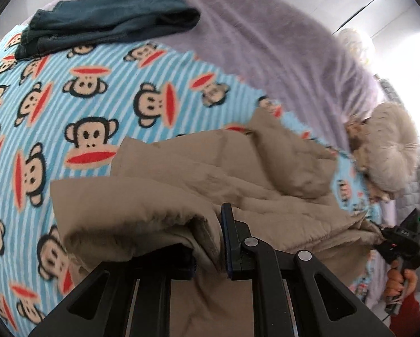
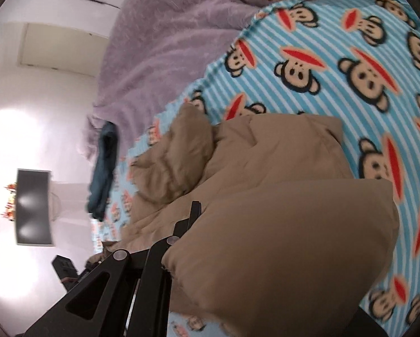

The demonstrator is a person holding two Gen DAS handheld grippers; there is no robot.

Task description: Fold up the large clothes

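The bed [image 1: 266, 28] carried everything: a lilac plush cover over it, and on top of that a blue striped monkey blanket [image 1: 103, 90] spread flat, I judged as a clean, smooth surface to fold on. Both views were blurred.

The tan padded garment [image 1: 210, 174] lay on the monkey blanket, nearer the bed edge where I stood than the far side. It was bunched and partly doubled over, so I could not tell sleeves from body for certain. Its long axis ran from my left gripper [image 1: 210, 252] across toward my right gripper [image 1: 401, 238], roughly along the near edge of the bed, with a puffed lobe pointing away toward the lilac cover.

My left jaws were closed tight on a thick roll of the tan cloth; only a pinched wad showed between them. I held it there, I think, to keep one end of the garment lifted and taut for the fold.

In the right wrist view one finger [image 2: 194, 216] of the right gripper showed, and a big tan fold draped over the other side and hid it. From the left view the fabric ran straight into those jaws, so I judged them clamped on the opposite end, though the gap itself was hidden.

A dark teal folded garment [image 1: 108, 19] sat well apart at the far edge of the blanket, likely set aside as finished.

A pale round cushion [image 1: 392, 151] lay toward the bed's right end.
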